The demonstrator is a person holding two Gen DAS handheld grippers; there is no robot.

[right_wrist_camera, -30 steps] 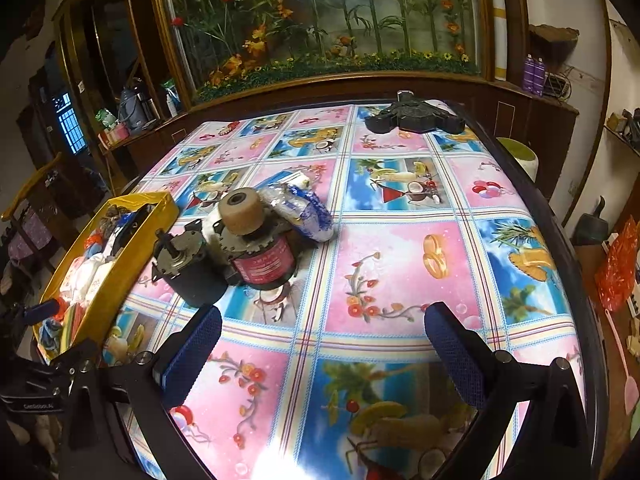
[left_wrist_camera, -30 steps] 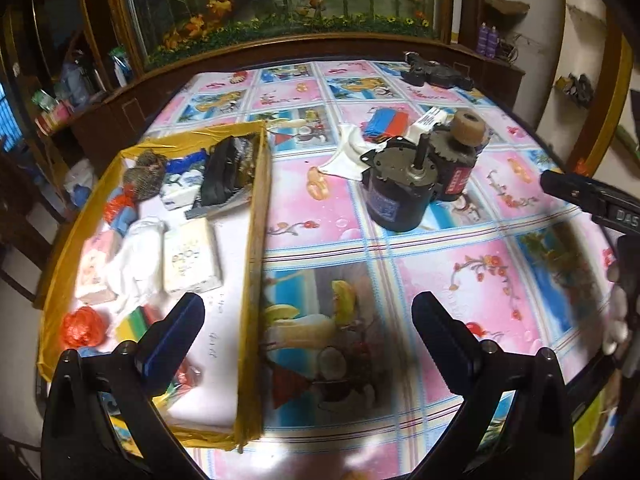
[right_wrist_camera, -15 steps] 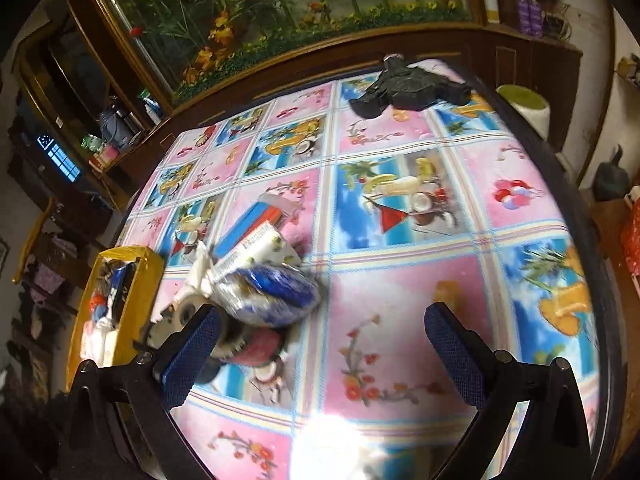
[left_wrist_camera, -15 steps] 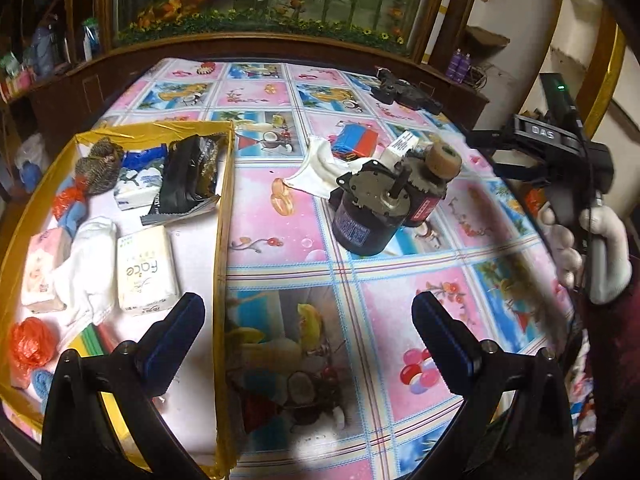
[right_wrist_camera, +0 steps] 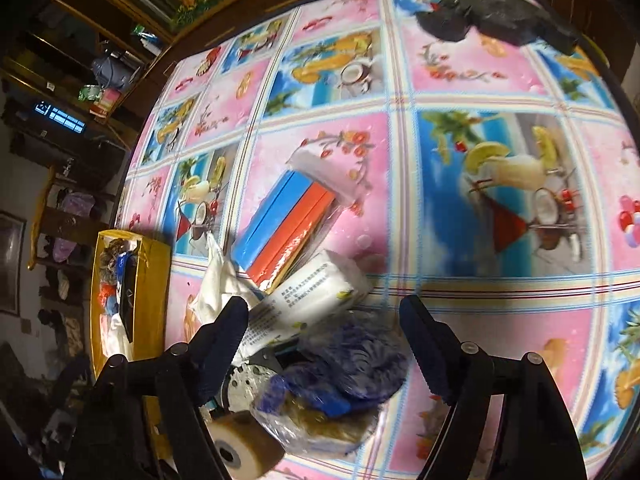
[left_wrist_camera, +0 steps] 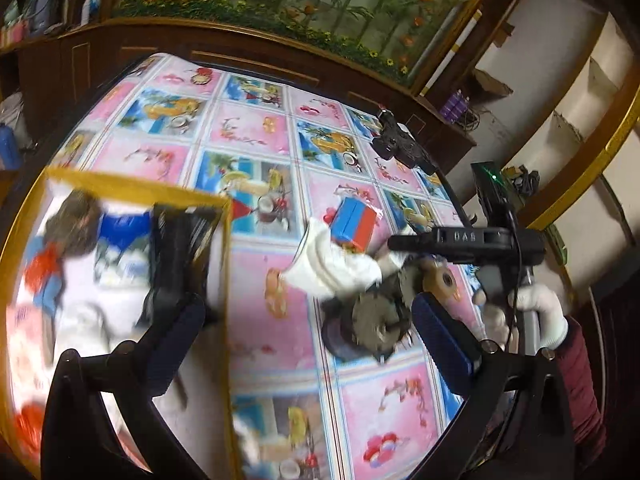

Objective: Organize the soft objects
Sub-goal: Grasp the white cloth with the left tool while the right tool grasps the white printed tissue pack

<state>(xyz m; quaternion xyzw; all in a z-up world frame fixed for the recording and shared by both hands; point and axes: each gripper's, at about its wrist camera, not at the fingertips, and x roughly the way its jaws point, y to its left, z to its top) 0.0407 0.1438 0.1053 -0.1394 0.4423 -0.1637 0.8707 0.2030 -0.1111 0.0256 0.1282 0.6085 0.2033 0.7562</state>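
Observation:
A yellow box at the table's left holds several soft items; it also shows in the right wrist view. My left gripper is open and empty, straddling the box's right wall. On the table lie a blue and orange sponge pack, a white tissue pack, a white cloth and a bagged blue scrubber. My right gripper is open, low over the bagged scrubber and the tissue pack, touching neither that I can tell.
Two grey motors with a tan roller stand beside the soft items. A black object lies at the table's far edge. A dark wooden cabinet with a plant display runs behind the table.
My right gripper has moved forward and down over the pile by the motors. My left gripper has swung right and tilted; its view is blurred.

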